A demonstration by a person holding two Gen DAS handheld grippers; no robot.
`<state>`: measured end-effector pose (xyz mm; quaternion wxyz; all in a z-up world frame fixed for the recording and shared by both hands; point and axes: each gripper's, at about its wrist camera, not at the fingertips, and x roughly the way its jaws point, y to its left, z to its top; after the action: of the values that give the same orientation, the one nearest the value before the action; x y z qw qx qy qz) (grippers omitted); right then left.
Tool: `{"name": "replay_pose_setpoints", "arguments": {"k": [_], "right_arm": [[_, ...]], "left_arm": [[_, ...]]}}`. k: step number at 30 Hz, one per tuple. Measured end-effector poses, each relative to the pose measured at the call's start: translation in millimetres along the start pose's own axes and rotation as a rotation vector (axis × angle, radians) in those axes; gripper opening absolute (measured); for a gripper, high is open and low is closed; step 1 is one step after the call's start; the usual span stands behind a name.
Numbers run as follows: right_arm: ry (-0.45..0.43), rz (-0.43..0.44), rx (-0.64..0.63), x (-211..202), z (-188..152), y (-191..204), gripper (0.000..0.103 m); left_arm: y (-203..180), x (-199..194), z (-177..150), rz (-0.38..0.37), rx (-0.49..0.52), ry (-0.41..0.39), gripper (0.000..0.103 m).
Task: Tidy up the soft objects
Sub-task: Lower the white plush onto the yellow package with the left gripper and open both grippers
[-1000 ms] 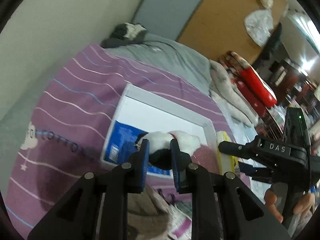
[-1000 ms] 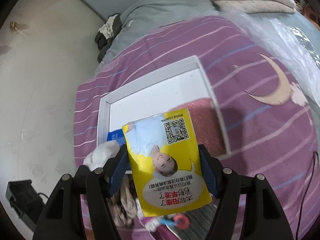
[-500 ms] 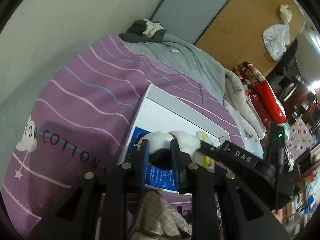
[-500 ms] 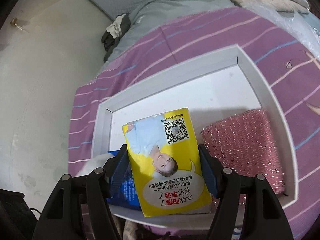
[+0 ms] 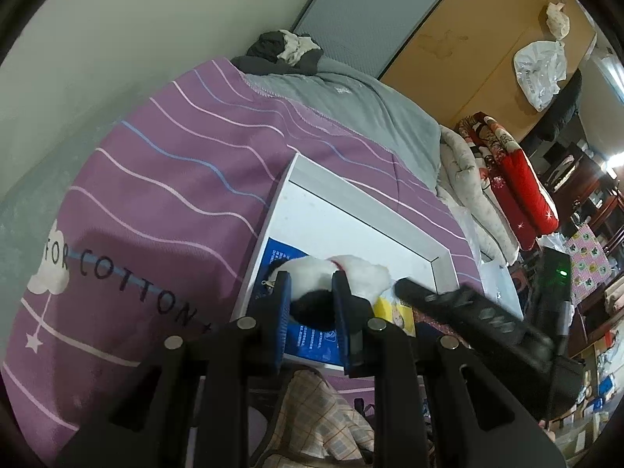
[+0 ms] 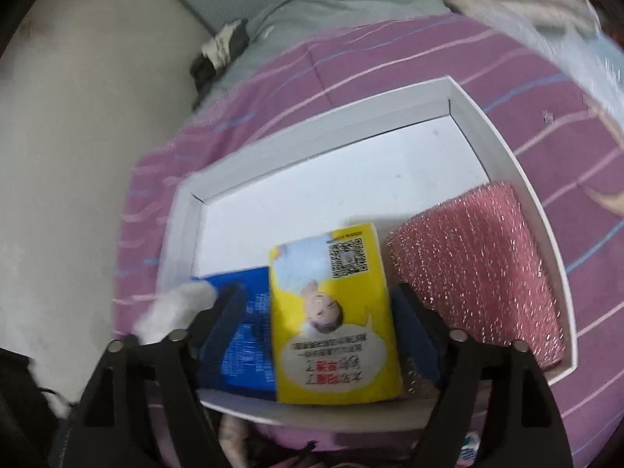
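The right tool (image 6: 331,323) is opening, its jaws clear of the yellow pack (image 6: 335,319), apparently releasing it into the white tray (image 6: 312,132), between the blue pack (image 6: 238,331) at 9 o'clock and the pink sponge (image 6: 479,273) at 3. The left tool (image 5: 312,308) pinches a plush toy (image 5: 331,273) above the tray's near corner, ready to set down. The tray sits on the bed (image 5: 156,179).

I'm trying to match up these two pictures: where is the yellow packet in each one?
Left wrist view: only a sliver of the yellow packet shows, lower middle, beside the white plush toy.
Right wrist view: lower centre, between blue packet and pink sponge.
Shared landmark: the white tray.
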<state>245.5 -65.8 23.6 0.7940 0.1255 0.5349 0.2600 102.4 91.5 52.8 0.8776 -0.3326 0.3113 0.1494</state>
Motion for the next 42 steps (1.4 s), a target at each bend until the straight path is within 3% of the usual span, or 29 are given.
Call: {"name": "replay_pose_setpoints", "arguments": {"k": [2, 6, 17, 28, 38, 42], "right_arm": [[-0.026, 0.034, 0.030, -10.8, 0.4, -6.7, 0.081], [-0.076, 0.013, 0.036, -30.8, -1.2, -10.4, 0.081], [-0.107, 0.081, 0.084, -55.2, -8.2, -27.5, 0.081], [-0.106, 0.088, 0.137, -51.8, -10.5, -47.5, 0.081], [-0.103, 0.097, 0.143, -54.0, -11.0, -54.9, 0.081], [-0.095, 0.080, 0.129, -53.9, -11.5, -53.6, 0.081]], "left_arm": [[-1.8, -0.5, 0.2, 0.001, 0.011, -0.003, 0.023], [-11.3, -2.2, -1.8, -0.012, 0.064, -0.011, 0.023], [-40.7, 0.8, -12.1, -0.029, 0.214, -0.010, 0.023], [-66.3, 20.5, -27.2, -0.122, 0.309, 0.075, 0.023], [-79.3, 27.4, -40.6, -0.084, 0.407, 0.134, 0.023], [-79.1, 27.1, -40.6, -0.072, 0.396, 0.162, 0.034]]}}
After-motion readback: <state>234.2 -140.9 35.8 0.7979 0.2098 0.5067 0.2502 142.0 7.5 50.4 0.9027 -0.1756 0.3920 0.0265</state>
